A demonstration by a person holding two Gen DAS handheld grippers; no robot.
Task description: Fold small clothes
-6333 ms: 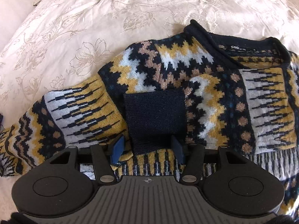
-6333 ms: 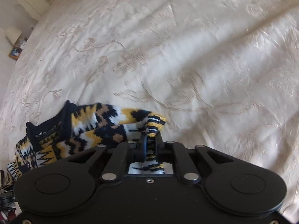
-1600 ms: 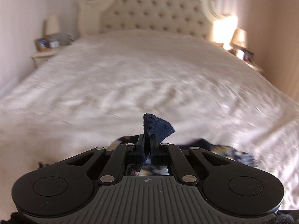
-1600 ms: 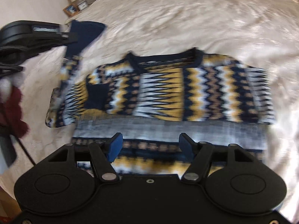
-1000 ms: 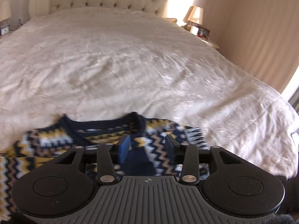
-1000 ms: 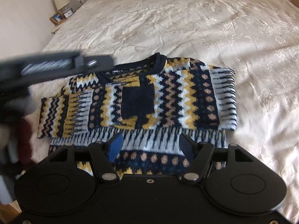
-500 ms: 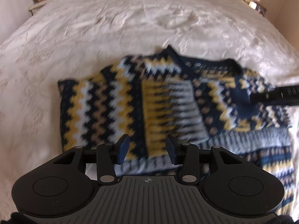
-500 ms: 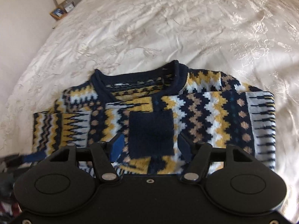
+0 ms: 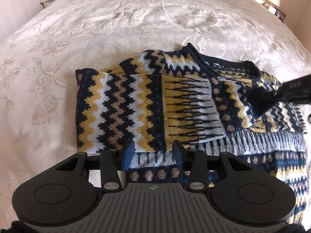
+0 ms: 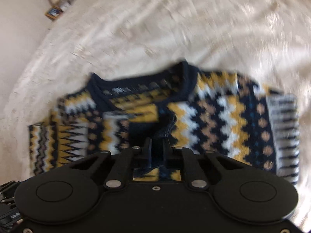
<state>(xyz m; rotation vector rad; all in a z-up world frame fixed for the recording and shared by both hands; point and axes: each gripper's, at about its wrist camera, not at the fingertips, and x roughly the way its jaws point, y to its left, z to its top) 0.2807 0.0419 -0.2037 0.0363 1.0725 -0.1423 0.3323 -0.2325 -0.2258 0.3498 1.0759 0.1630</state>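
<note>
Both grippers tilt steeply down over a patterned knit sweater lying partly folded on a cream embroidered bedspread. The left gripper hangs above the sweater's near edge, its blue-padded jaws partway apart with nothing between them. The right gripper is closing its jaws on the navy cuff of the folded-in sleeve; its own view is blurred, while the left wrist view shows sharply, from the side, that cuff bunched in its tip.
</note>
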